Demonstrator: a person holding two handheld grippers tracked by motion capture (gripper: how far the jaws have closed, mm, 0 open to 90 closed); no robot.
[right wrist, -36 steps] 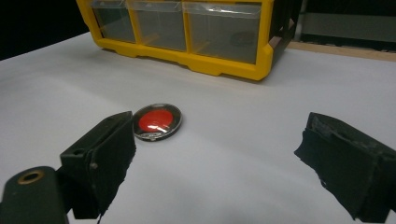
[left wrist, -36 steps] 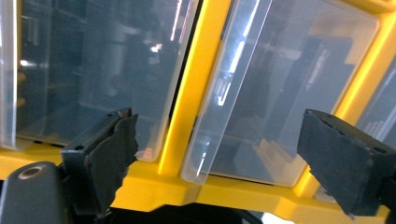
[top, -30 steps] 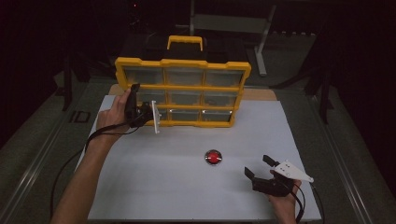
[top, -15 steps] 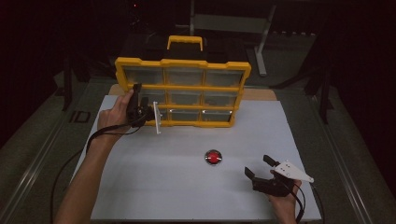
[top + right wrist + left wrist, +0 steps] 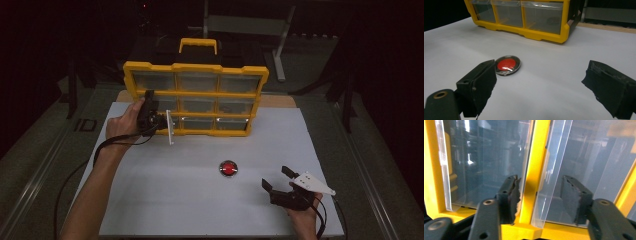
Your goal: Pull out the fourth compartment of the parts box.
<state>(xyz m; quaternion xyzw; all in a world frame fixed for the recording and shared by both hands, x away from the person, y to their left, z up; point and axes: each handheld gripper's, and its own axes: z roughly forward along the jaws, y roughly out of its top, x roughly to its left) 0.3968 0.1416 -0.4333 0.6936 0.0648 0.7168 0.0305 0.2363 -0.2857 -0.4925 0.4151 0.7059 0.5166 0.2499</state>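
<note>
A yellow organizer cabinet with clear drawers stands upright at the back of the white table. My left gripper is turned on its side against the cabinet's lower left drawers. In the left gripper view the gripper straddles a yellow divider bar and a clear drawer front. Its jaws have just been closing; one pad is at the bar, the other stands a little off the clear plastic. My right gripper rests open at the table's front right. A red round disc lies just left of it.
A black case with a yellow handle sits behind the cabinet. A metal stand rises at the back right. The left gripper's cable trails off the table's left edge. White table surface spreads in front of the cabinet.
</note>
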